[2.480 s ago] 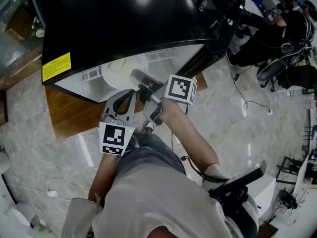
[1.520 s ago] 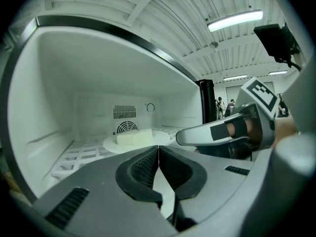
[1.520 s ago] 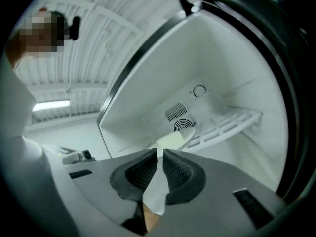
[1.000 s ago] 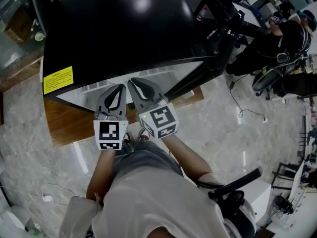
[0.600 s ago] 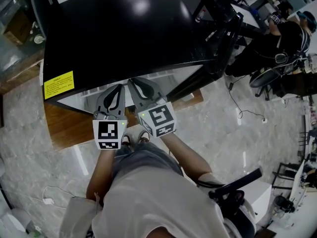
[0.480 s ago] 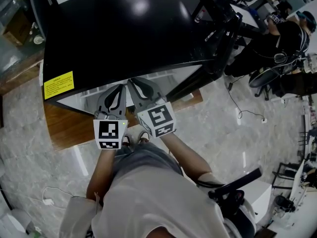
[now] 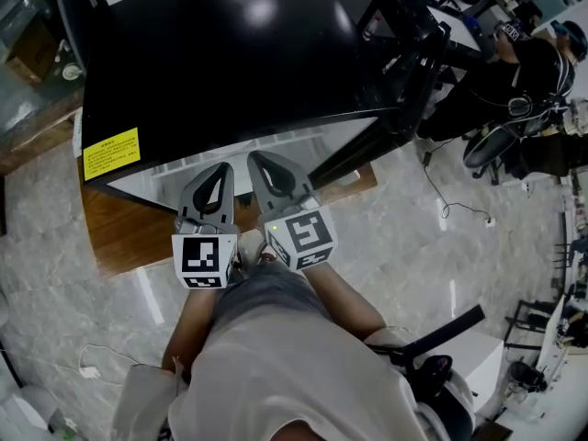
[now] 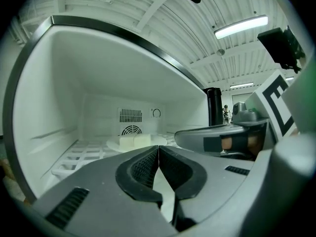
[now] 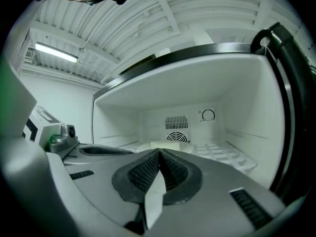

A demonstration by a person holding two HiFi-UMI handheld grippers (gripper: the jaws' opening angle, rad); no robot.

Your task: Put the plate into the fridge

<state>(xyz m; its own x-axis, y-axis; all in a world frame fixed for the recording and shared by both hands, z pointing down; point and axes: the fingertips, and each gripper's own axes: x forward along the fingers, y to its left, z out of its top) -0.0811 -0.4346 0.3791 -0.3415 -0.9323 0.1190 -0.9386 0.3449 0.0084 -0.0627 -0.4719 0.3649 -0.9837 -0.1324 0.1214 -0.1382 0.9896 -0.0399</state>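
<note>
The fridge (image 7: 220, 53) is black outside, white inside, and stands open. On its white shelf lies a pale plate (image 8: 133, 142) with two pale blocks on it, below the round rear vent; the same plate (image 9: 165, 145) shows in the right gripper view. Neither gripper touches the plate. My left gripper (image 7: 220, 175) is just outside the opening, jaws shut and empty (image 8: 158, 149). Beside it my right gripper (image 7: 262, 162) is closing, its jaws meeting with nothing between them (image 9: 159, 153). In the head view the fridge top hides the plate.
The open fridge door (image 7: 404, 90) stands at the right of the opening. The fridge rests on a wooden platform (image 7: 119, 223) on a marble floor. A yellow label (image 7: 110, 152) sits on the fridge's front edge. A seated person (image 7: 533, 62) and office chairs are at the far right.
The right gripper, which reached into the fridge by the plate, has drawn back out beside the left one. Both have moved slightly toward me, and the plate stays on the shelf.
</note>
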